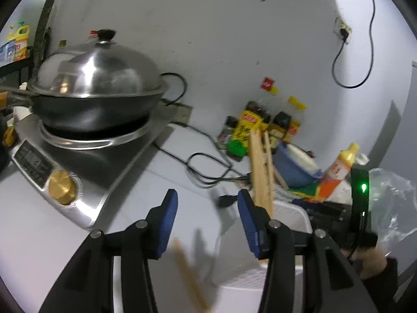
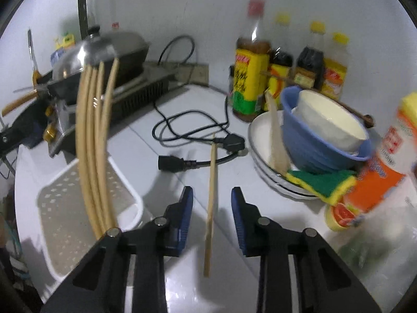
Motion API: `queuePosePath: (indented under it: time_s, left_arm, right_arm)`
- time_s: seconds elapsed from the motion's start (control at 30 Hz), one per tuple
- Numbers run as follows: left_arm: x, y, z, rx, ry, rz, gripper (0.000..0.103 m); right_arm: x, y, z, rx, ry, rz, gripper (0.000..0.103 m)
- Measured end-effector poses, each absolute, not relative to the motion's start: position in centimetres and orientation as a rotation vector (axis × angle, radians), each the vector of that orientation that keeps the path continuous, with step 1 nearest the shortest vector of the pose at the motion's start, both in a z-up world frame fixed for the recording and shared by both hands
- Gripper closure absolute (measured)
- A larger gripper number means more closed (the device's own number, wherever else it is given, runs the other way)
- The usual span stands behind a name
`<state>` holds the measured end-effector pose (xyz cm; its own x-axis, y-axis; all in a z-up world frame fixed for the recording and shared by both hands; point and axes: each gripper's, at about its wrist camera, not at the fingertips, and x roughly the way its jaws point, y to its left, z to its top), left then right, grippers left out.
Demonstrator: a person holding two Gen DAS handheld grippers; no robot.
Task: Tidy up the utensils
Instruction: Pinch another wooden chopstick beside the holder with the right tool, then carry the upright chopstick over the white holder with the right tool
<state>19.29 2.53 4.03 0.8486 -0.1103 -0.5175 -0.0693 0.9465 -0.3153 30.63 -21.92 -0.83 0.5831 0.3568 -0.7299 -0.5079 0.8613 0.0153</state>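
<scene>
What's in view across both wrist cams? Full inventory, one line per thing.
wok with steel lid: 1, black and silver, on the cooker at left
induction cooker: 1, silver with a gold knob, left of counter
loose chopstick: 1, wooden, on the counter between the right jaws
chopstick bundle: about 4, wooden, standing over the white tray
white tray: 1, perforated, left foreground
black power cable: 1, coiled mid-counter
sauce bottles: about 5, yellow labels, by the back wall
blue bowl: 1, on white plates, white bowl inside
sponge: 1, green and yellow, on the plate rim
left gripper: blue pads, jaws open
right gripper: blue pads, jaws open
</scene>
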Motion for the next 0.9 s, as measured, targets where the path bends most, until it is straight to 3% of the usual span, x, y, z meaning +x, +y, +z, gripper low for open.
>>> queuePosePath:
  time_s: [0.57, 0.67, 0.9]
  left_arm:
    - [21.3, 4.3, -0.3, -0.372, 0.645, -0.098, 0.056]
    - [21.2, 3.8, -0.1, -0.366, 0.645, -0.113, 0.056]
    - [20.5, 3.1, 0.4, -0.377, 0.639, -0.129, 0.056]
  right_arm:
    - [37.8, -20.2, -7.2, -0.216, 1.029, 0.582, 0.083]
    - [37.8, -20.2, -7.5, -0.218, 1.021, 0.594, 0.097]
    - [35.3, -20.2, -5.4, -0.262, 0.960, 0.598, 0.097]
